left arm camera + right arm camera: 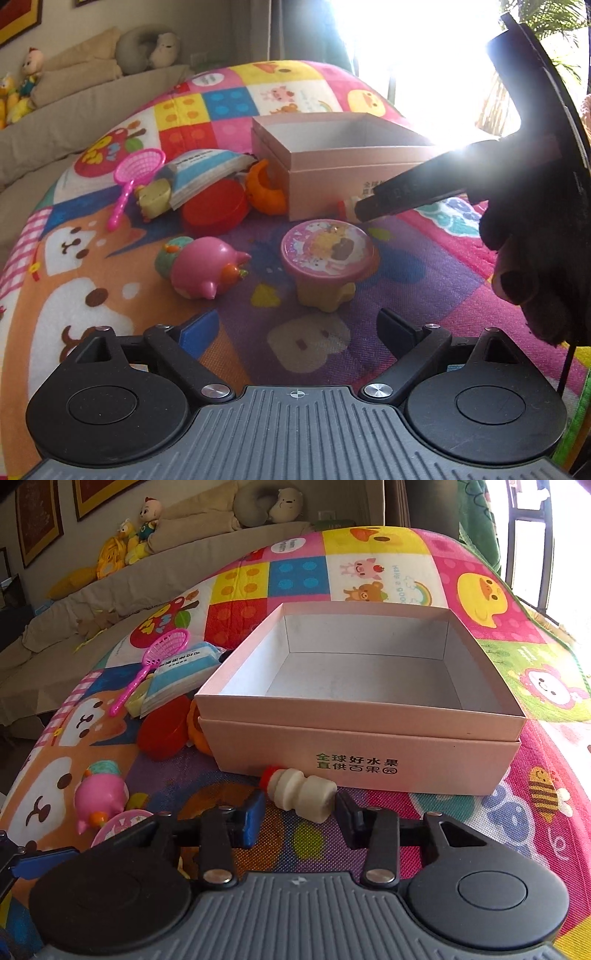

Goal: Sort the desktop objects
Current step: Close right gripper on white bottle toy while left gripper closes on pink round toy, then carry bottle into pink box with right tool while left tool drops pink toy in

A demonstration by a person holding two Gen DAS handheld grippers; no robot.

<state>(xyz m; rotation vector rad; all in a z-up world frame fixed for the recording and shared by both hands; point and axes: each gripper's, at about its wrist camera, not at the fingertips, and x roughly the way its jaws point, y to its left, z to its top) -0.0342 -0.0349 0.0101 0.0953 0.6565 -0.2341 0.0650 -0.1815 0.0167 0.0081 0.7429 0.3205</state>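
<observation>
Right gripper (299,808) lying low, jaws spread, straddling white bottle (299,794) beside box (369,764), lining up for pickup. Left gripper (299,328) hovering wide open before pink stool (327,258), waiting its turn.

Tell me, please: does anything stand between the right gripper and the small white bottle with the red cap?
Nothing visible does. The white bottle lies on the mat before the pink box, and the open right gripper already has a finger on each side of it.
</observation>
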